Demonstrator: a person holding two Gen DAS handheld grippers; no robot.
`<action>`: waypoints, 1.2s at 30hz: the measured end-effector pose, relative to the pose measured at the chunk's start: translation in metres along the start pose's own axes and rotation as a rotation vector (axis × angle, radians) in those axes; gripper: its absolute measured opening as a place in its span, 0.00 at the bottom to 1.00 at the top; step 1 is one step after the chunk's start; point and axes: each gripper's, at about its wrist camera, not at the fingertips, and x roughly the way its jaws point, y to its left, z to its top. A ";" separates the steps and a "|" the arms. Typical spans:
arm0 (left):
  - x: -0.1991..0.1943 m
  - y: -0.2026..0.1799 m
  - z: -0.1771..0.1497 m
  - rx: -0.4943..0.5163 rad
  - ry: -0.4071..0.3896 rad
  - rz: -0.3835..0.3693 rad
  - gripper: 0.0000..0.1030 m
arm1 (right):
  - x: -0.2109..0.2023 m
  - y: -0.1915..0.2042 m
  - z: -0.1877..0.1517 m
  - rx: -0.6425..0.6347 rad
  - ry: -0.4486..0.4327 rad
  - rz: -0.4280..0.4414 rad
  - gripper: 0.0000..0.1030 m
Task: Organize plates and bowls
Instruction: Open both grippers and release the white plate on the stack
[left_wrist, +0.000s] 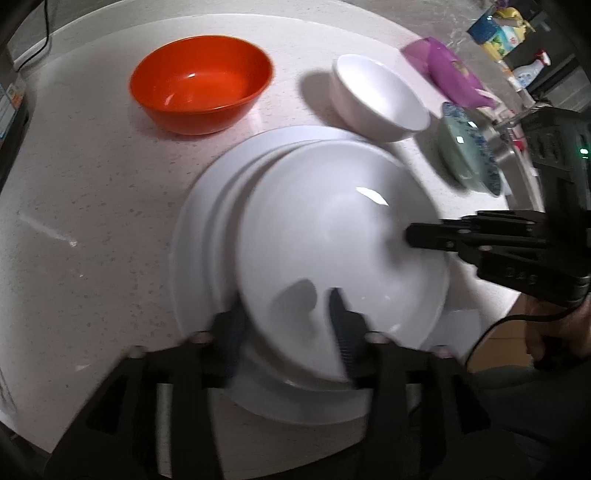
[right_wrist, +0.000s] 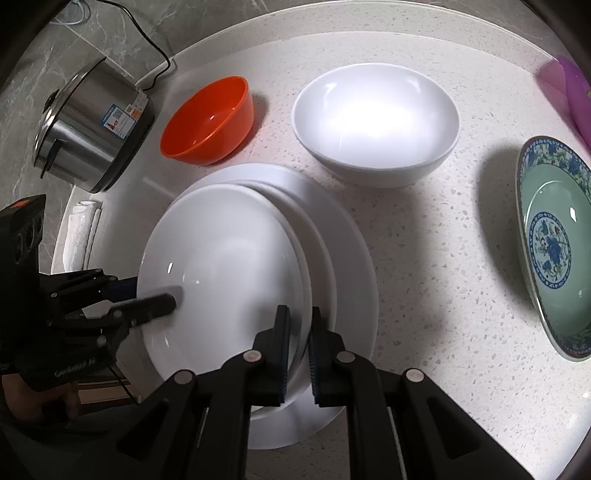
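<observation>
L wrist view: left tongs (left_wrist: 286, 325) stand apart, straddling the near rim of the top white plate (left_wrist: 340, 236), pads not pressing it. That plate sits off-centre on 2 bigger white plates (left_wrist: 207, 236) on the desk (left_wrist: 85, 192). Orange bowl (left_wrist: 201, 83) and white bowl (left_wrist: 378, 96) sit behind.

R wrist view: right tongs (right_wrist: 299, 328) are clamped on the top plate's right rim (right_wrist: 300, 258). Best to nudge it centred w/ the right, lower flat, then release; patterned plate (right_wrist: 550, 240) is well apart, likely next.
</observation>
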 end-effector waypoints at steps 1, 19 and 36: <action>-0.001 -0.002 0.000 0.002 -0.005 -0.007 0.63 | 0.000 0.000 0.000 -0.001 0.002 0.002 0.10; -0.039 0.010 0.007 -0.060 -0.136 -0.039 0.77 | 0.004 0.010 0.002 -0.034 0.031 -0.046 0.10; -0.058 0.030 0.007 -0.053 -0.246 -0.041 0.99 | -0.003 0.040 -0.004 -0.137 -0.033 -0.142 0.73</action>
